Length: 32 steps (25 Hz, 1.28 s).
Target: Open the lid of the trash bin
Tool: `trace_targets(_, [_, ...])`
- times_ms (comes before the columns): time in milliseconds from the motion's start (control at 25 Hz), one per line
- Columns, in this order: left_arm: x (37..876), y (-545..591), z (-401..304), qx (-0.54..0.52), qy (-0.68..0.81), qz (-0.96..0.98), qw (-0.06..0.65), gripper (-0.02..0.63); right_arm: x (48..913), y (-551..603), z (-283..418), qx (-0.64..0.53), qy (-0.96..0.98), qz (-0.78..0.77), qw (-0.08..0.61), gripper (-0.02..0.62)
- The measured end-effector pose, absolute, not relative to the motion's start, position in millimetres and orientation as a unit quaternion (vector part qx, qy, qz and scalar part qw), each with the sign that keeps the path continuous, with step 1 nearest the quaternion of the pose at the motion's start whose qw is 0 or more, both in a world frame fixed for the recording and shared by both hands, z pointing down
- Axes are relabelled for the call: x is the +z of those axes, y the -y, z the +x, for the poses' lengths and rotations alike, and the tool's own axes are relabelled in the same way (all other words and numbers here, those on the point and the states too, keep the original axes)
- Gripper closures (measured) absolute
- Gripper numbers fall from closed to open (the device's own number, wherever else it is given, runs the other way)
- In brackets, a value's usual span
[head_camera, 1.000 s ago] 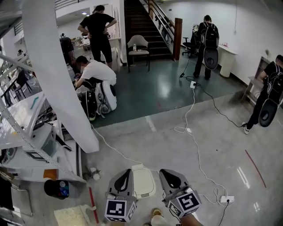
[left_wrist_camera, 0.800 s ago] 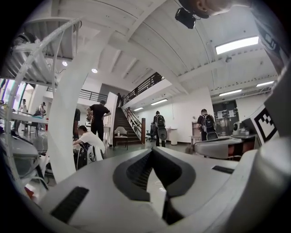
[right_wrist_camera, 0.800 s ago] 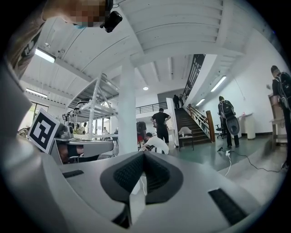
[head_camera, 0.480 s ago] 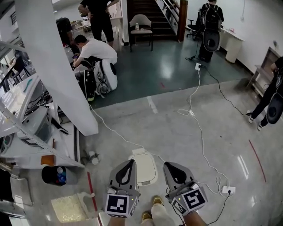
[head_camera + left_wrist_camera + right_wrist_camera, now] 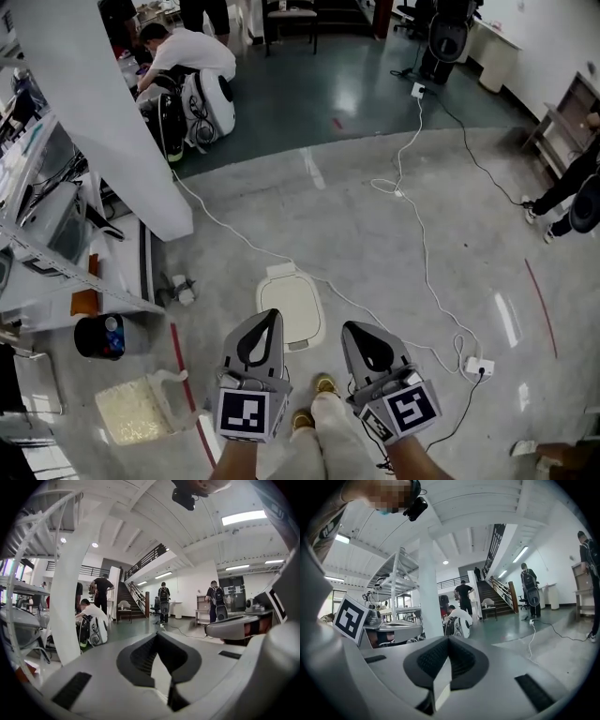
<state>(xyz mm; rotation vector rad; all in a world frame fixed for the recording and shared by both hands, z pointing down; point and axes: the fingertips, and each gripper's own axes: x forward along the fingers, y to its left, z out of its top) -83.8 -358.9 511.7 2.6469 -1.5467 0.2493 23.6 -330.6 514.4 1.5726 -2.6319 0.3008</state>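
Observation:
The trash bin (image 5: 291,302) stands on the grey floor right in front of me, its white lid down flat. My left gripper (image 5: 270,317) hovers over the bin's near left edge, jaws together and holding nothing. Just right of the bin, my right gripper (image 5: 353,330) is also shut and empty. Both point level across the room, so the bin is hidden in both gripper views. The left gripper (image 5: 157,637) and the right gripper (image 5: 448,641) show pads meeting with nothing between.
A wide white column (image 5: 103,122) and a metal rack (image 5: 56,244) stand to the left. A black bucket (image 5: 98,336) and a pale bag (image 5: 136,408) lie at lower left. A white cable (image 5: 412,234) runs to a power strip (image 5: 473,366). A person (image 5: 183,52) crouches far back.
The head view has tipped further down and moved forward. The bin now sits higher in view, just ahead of the gripper tips. Both grippers stay shut.

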Motion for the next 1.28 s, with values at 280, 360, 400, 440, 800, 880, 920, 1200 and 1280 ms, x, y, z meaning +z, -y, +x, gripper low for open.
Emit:
trace_targets(280, [540.0,342.4,-76.7,0.119,0.503,0.854,0.059,0.592,535.0,317.9,32.8,0.116,0.849,0.514,0.04,0.571])
trace_targets(360, [541.7,339.9,-77.6,0.12,0.503,0.854,0.06,0.594,536.6,316.6,31.9,0.119,0.849,0.513,0.039,0.571])
trace_targets(400, [542.6,339.5,-78.2,0.121,0.503,0.854,0.061,0.594,537.2,316.5,30.7,0.12,0.85,0.511,0.039,0.571])
trace_targets(440, [543.3,339.5,-78.7,0.122,0.503,0.854,0.061,0.594,537.8,316.6,29.3,0.121,0.851,0.509,0.039,0.571])
trace_targets(800, [538.4,363.8,-78.9,0.114,0.513,0.849,0.056,0.594,542.4,324.1,32.0,0.129,0.854,0.502,0.041,0.571])
trace_targets(880, [539.2,377.2,-80.2,0.103,0.518,0.848,0.043,0.594,544.6,326.7,33.2,0.131,0.854,0.502,0.04,0.571])
trace_targets(920, [541.7,383.8,-80.8,0.103,0.52,0.847,0.045,0.594,545.9,328.1,33.7,0.133,0.854,0.502,0.04,0.571])
trace_targets(1200, [597.6,428.5,-83.0,0.138,0.522,0.836,0.102,0.594,563.5,336.2,37.9,0.145,0.851,0.502,0.049,0.571])
trace_targets(1280, [621.5,439.6,-82.7,0.149,0.521,0.831,0.125,0.594,570.4,337.4,39.7,0.15,0.849,0.504,0.051,0.571])
